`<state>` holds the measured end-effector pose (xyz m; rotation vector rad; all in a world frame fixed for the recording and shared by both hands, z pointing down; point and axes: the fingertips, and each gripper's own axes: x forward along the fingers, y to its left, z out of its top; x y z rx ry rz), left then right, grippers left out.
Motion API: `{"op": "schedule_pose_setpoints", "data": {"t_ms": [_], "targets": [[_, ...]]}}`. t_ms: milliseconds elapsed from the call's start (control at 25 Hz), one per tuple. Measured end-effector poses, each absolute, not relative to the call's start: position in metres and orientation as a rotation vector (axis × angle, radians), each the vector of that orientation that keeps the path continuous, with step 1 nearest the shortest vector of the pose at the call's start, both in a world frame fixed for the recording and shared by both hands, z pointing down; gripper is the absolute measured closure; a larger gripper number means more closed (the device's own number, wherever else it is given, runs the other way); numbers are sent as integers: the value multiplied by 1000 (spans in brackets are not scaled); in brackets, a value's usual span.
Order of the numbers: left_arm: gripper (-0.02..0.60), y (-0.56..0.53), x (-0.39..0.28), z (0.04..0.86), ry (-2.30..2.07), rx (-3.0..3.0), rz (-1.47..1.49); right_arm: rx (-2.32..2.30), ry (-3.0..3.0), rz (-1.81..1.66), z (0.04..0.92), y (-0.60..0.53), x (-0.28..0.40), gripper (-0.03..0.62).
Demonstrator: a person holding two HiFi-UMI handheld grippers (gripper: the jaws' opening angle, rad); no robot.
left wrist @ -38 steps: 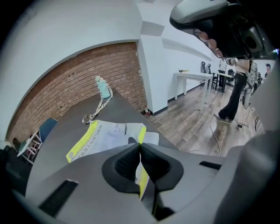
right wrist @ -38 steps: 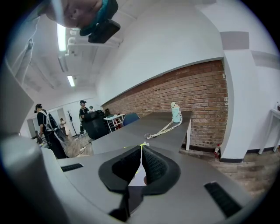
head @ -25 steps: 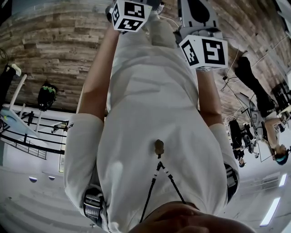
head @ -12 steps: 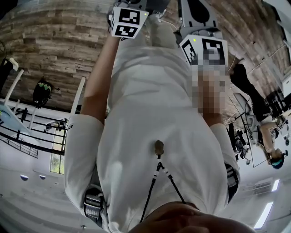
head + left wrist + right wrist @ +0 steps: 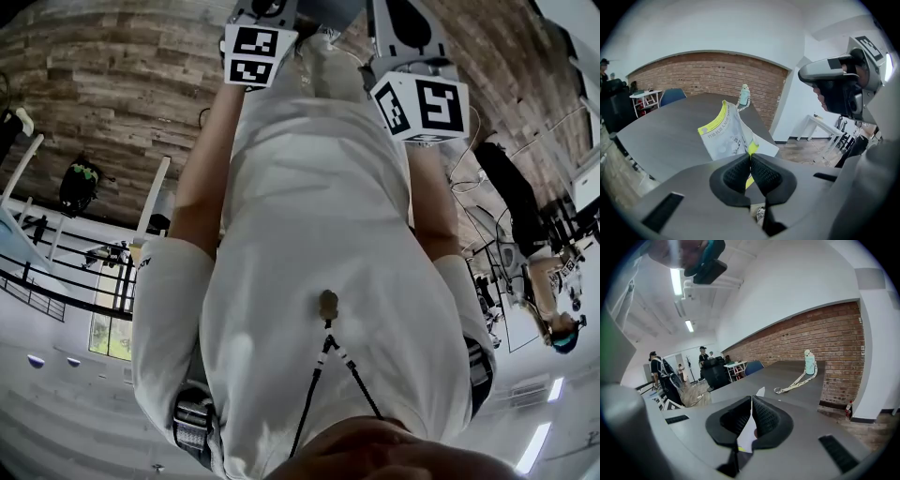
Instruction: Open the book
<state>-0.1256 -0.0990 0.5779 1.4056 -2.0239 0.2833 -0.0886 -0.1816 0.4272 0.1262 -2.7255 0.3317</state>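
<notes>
Book [image 5: 725, 136] sat at the centre of the left gripper view, just above the jaws: a pale cover with a yellow band along its top edge, standing up at a tilt in front of the dark desk [image 5: 661, 136]. The left hand-held gripper [image 5: 750, 157] had its jaws closed together on a yellow edge of the book, the ribbed pads pressed on it from both sides. A white leaf spread out to the right of the cover. Whether any part of the book rested on the desk could not be told, as the gripper body hid its lower part.

In the right gripper view the right hand-held gripper [image 5: 751, 399] was likewise clamped narrow on a thin white page [image 5: 746, 439] of the book, whose pointed corner rose just above the jaw tips. Beyond it, right of centre, a pale green bottle [image 5: 809, 363] stood upright on the desk [image 5: 787, 373] near a brick wall [image 5: 825, 333], with a strap [image 5: 794, 383] trailing from it across the desk top. Several people [image 5: 656, 364] stood at the left of that frame.

In the head view both marker cubes [image 5: 251, 54] [image 5: 422, 105] showed at the top of the frame, above a white shirt [image 5: 319, 281].
</notes>
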Motion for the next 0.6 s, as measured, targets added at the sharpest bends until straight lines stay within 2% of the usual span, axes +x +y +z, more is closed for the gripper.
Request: {"op": "schedule_pose_setpoints", "data": {"t_ms": [600], "targets": [[557, -42, -141, 591, -2026, 1222, 127, 67, -2711, 321, 427, -159, -109, 557]]}}
